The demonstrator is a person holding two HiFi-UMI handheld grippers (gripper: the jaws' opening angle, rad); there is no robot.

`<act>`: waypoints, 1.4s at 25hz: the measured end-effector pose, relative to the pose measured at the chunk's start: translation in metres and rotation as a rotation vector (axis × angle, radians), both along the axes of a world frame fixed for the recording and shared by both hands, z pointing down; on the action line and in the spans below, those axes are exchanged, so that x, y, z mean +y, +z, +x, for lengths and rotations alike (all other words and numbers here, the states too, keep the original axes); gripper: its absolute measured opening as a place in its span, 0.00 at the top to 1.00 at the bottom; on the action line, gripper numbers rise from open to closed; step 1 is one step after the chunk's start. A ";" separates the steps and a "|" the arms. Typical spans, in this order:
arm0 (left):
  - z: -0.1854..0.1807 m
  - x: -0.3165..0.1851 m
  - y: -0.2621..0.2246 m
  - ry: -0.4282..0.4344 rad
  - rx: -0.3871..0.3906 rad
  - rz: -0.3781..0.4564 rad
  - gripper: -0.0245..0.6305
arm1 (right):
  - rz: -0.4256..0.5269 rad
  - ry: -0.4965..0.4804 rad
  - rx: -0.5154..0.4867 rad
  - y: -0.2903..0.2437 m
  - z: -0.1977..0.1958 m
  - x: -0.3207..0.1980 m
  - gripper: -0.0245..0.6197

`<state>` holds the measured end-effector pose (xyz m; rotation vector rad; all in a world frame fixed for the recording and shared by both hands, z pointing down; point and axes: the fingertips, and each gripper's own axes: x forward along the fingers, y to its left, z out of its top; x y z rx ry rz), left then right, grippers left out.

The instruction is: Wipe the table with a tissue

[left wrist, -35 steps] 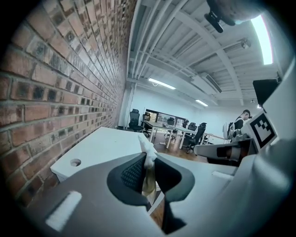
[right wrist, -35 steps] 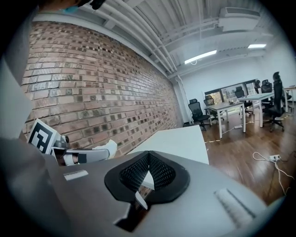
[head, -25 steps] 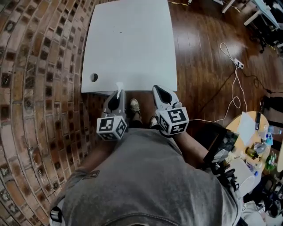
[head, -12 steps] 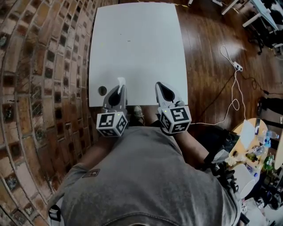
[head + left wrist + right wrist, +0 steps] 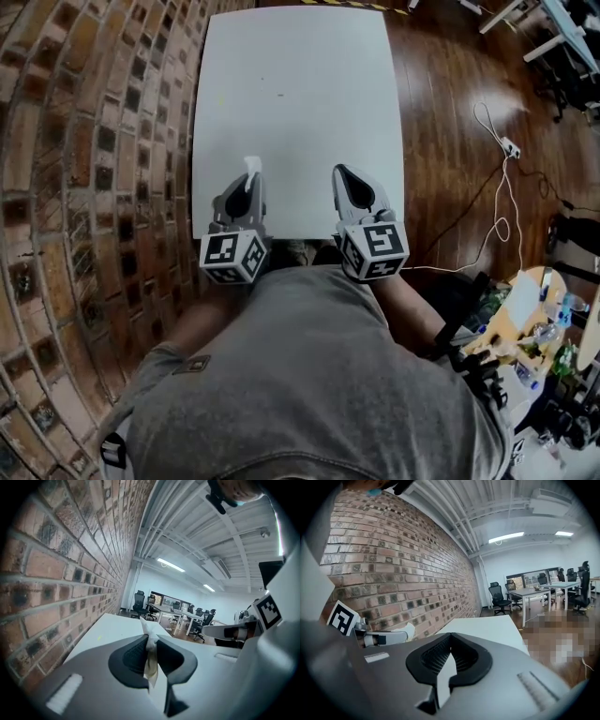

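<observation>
A white table [image 5: 300, 94] stands against a brick wall, and both grippers hover over its near edge. My left gripper [image 5: 249, 172] is shut on a folded white tissue [image 5: 251, 167], which sticks up past the jaw tips [image 5: 149, 634]. The right gripper [image 5: 341, 174] is shut with nothing between its jaws [image 5: 450, 637]. In the right gripper view the tissue [image 5: 407, 631] shows at the left gripper's tip. A small dark speck [image 5: 281, 95] and a faint yellowish mark [image 5: 220, 97] lie on the far part of the tabletop.
The brick wall [image 5: 84, 141] runs along the table's left side. Dark wooden floor [image 5: 459, 169] with a white cable and power strip [image 5: 509, 147] lies to the right. Office desks and chairs [image 5: 178, 613] stand farther back. A cluttered small table [image 5: 534, 319] is at lower right.
Both grippers have moved forward from in front of the table's near edge to over it. The round hole near the table's left corner is now hidden behind the left gripper.
</observation>
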<state>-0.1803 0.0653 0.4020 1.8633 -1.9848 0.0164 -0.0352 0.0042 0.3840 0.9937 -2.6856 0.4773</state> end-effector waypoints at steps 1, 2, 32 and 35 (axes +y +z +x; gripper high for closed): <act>-0.002 -0.005 -0.001 -0.009 -0.002 -0.001 0.93 | 0.000 -0.008 -0.005 0.000 -0.002 -0.006 0.94; -0.003 -0.011 -0.003 -0.019 -0.004 -0.003 0.93 | 0.002 -0.015 -0.011 -0.001 -0.003 -0.013 0.94; -0.105 -0.173 0.031 -0.111 -0.064 -0.049 0.93 | 0.016 0.010 -0.004 0.010 -0.045 -0.168 0.94; -0.132 -0.195 0.062 -0.110 -0.046 -0.091 0.92 | -0.015 0.016 0.020 0.033 -0.066 -0.184 0.94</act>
